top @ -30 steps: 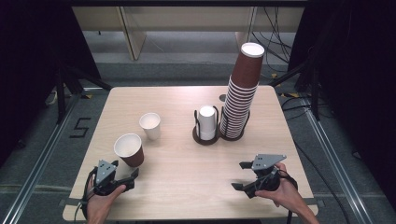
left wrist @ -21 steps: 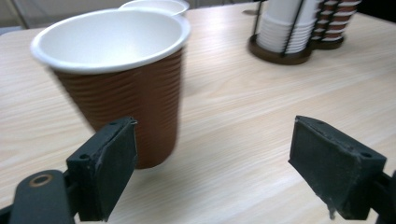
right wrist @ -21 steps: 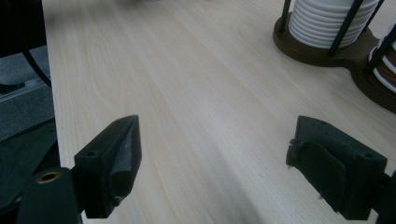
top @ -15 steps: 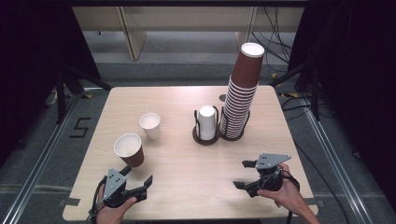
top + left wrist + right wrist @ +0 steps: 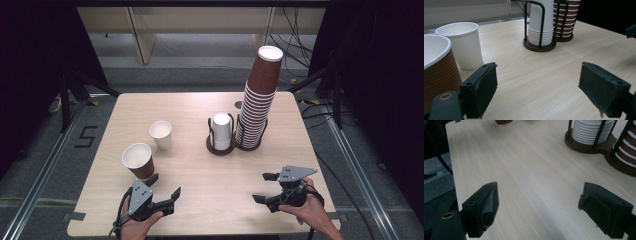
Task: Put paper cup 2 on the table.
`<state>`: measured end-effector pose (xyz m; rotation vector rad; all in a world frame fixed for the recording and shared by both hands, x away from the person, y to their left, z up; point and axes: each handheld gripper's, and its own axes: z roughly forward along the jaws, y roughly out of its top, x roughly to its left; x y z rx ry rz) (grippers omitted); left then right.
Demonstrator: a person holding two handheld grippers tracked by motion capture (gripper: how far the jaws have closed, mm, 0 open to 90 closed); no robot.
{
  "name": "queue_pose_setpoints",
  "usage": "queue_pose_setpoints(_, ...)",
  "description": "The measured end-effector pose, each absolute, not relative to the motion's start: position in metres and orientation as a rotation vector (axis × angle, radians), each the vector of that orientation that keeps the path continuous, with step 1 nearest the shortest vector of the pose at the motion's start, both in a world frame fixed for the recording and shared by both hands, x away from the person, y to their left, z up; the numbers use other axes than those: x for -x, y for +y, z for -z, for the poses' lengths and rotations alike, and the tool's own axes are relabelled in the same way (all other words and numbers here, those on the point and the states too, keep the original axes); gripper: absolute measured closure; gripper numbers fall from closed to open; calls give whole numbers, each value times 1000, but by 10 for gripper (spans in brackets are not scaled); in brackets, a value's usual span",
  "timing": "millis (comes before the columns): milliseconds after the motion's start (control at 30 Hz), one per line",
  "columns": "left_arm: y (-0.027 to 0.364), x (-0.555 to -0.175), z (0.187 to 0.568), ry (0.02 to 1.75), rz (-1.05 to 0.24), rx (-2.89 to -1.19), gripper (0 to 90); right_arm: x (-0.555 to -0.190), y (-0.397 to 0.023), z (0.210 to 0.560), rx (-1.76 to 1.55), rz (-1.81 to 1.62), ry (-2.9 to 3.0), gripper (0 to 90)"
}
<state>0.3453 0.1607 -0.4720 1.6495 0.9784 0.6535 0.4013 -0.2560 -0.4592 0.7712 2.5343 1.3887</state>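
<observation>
A brown paper cup [image 5: 138,160] with a white inside stands upright at the front left of the table, and a smaller white cup [image 5: 161,135] stands just behind it. My left gripper [image 5: 164,185] lies to the right of the brown cup, open and holding nothing. In the left gripper view the brown cup [image 5: 436,70] and the white cup [image 5: 461,43] stand left of the left gripper [image 5: 537,90]. My right gripper [image 5: 262,187] rests at the front right. Its jaws have just been opening and nothing is between them, as the right gripper [image 5: 537,212] shows over bare wood.
A black wire holder [image 5: 220,145] at mid-table carries a short stack of white cups [image 5: 221,131]. Beside it rises a tall stack of brown cups [image 5: 257,100]. The wooden table [image 5: 200,100] has dark floor and cables around it.
My left hand has slid right along the front edge, away from the brown cup. The right gripper's jaws have spread a little wider, and that hand has stayed in place.
</observation>
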Motion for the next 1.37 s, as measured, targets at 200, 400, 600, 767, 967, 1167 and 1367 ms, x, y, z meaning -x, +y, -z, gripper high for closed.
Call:
queue_pose_setpoints(200,155,-345,477,955,-648,-1647,147,-399,-259,462,-786,-1398,2518,158)
queue_pose_setpoints(400,151,-342,485,907,-640,-1653,147,-394,-261,466,-819,-1404,2516,157)
queue_pose_setpoints(600,143,-338,494,851,-630,-1686,147,-389,-262,469,-833,-1403,2513,157)
queue_pose_setpoints(767,145,-338,493,858,-636,-1683,147,-386,-263,471,-847,-1397,2514,157)
queue_pose_setpoints(967,144,-339,495,857,-626,-1684,147,-387,-262,472,-838,-1395,2524,157)
queue_pose_setpoints(1167,145,-339,495,864,-624,-1690,147,-387,-261,473,-842,-1396,2522,157)
queue_pose_setpoints(1367,145,-339,496,866,-622,-1695,147,-388,-262,474,-857,-1404,2543,157)
